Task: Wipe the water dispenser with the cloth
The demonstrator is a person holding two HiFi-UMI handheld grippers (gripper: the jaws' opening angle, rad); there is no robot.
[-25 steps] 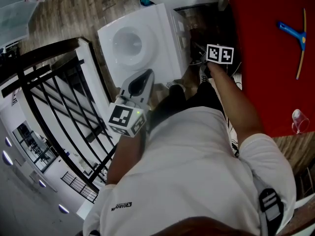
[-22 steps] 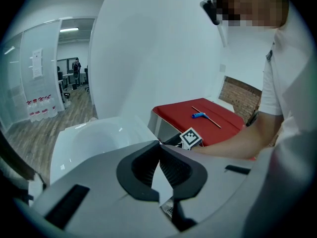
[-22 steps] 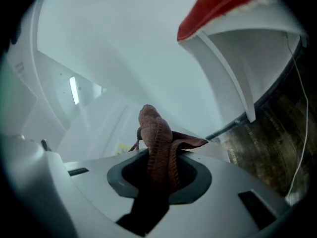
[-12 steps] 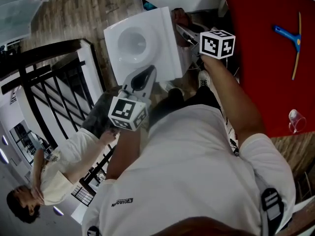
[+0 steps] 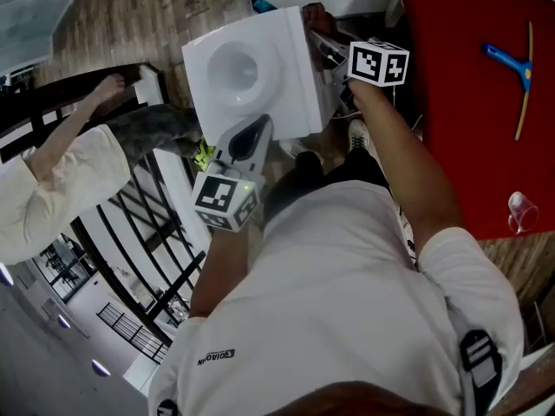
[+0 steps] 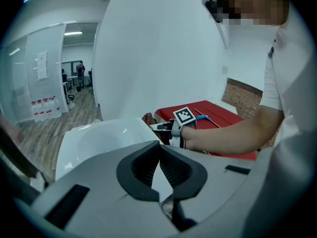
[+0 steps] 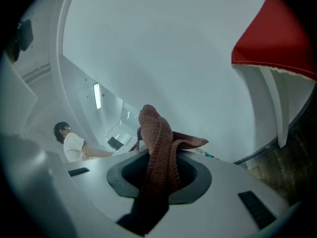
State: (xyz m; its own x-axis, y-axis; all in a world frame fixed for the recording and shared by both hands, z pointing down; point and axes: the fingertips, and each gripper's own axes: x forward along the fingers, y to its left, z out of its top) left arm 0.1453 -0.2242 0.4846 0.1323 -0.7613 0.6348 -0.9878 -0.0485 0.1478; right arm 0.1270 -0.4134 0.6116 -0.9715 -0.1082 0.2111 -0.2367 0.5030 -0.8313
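The white water dispenser (image 5: 251,76) stands below me, its round top recess facing up; it also shows in the left gripper view (image 6: 99,138). My right gripper (image 5: 323,43) is at the dispenser's upper right corner, shut on a brown cloth (image 5: 314,17). In the right gripper view the cloth (image 7: 158,148) bulges up between the jaws of the right gripper (image 7: 159,170) and hangs down toward the camera. My left gripper (image 5: 251,139) hovers at the dispenser's near edge; in its own view the left gripper (image 6: 159,165) has its jaws together with nothing in them.
A red table (image 5: 486,128) on the right carries a blue-handled squeegee (image 5: 520,68) and a clear glass (image 5: 520,211). A black railing (image 5: 113,224) runs along the left. Another person in a light shirt (image 5: 52,189) stands by it, an arm stretched toward the dispenser's side.
My right gripper has lifted the cloth from the dispenser's front up to its top right corner. The other person has walked in along the railing. My left gripper has barely moved.
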